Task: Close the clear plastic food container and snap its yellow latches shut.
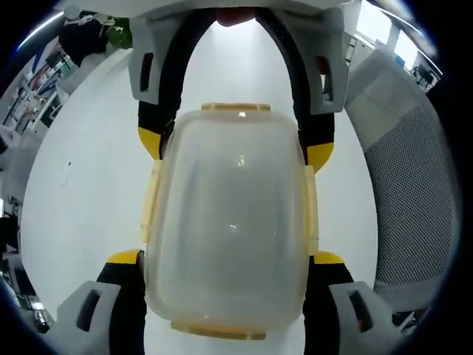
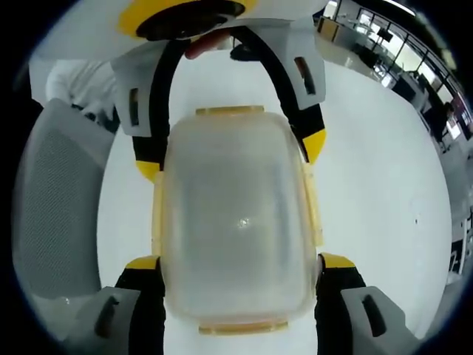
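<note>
two grippers [image 1: 230, 259] [image 2: 240, 262] (one container [image 1: 230, 222])

clear plastic food container [image 1: 233, 222] hiding jaw tips in both views | frosted walls blurring its inside | grey mesh office chair [image 1: 410, 185] running off frame edge

The clear plastic food container [image 1: 230, 222] [image 2: 238, 222] sits lid-on and level on the white table, with pale yellow latches [image 1: 151, 201] [image 2: 313, 203] along all four edges.
</note>
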Tool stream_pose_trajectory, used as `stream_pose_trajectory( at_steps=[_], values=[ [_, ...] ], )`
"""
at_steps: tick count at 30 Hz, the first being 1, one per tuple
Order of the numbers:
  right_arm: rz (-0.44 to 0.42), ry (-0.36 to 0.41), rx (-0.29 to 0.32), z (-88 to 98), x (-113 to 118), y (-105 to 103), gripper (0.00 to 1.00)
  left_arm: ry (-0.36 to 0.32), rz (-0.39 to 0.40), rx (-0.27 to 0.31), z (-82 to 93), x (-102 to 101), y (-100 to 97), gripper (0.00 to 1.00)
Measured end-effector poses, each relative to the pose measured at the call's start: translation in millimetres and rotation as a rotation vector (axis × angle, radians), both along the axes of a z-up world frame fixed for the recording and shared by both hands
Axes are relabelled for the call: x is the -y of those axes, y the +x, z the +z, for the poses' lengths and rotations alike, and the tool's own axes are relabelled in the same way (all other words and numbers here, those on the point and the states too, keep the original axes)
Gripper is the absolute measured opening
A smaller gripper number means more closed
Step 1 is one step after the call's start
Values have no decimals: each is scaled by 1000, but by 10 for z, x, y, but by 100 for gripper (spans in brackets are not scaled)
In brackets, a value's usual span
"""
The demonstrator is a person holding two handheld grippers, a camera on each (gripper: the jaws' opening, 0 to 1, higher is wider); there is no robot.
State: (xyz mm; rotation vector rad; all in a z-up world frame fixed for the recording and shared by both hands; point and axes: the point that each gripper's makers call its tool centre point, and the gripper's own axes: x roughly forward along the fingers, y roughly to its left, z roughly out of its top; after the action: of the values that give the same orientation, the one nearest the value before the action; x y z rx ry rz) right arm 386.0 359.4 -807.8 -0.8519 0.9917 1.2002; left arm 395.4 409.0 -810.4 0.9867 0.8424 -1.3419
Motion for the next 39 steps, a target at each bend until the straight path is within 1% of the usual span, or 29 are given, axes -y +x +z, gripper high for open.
stream_pose_trajectory(
  at_steps=[12,16,22,26,33,39],
  values=[
    [-5,-1,1,-6,21,117,85,-8,-3,0,6,24,112,89],
    [-7,-4,0,-5,24,145,85,5,-6,1,3,28,146,89],
    [-7,-4,1,-2,32,187,85,-1,-4,1,7,36,181,89],
    [-6,-6,1,0,40,215,85,14,-3,1,5,45,215,89],
    [10,-8,1,-1,51,269,85,-1,13,1,1,57,265,89],
    [10,-8,2,-4,51,274,85,-4,13,-2,7,56,264,89]
  ],
)
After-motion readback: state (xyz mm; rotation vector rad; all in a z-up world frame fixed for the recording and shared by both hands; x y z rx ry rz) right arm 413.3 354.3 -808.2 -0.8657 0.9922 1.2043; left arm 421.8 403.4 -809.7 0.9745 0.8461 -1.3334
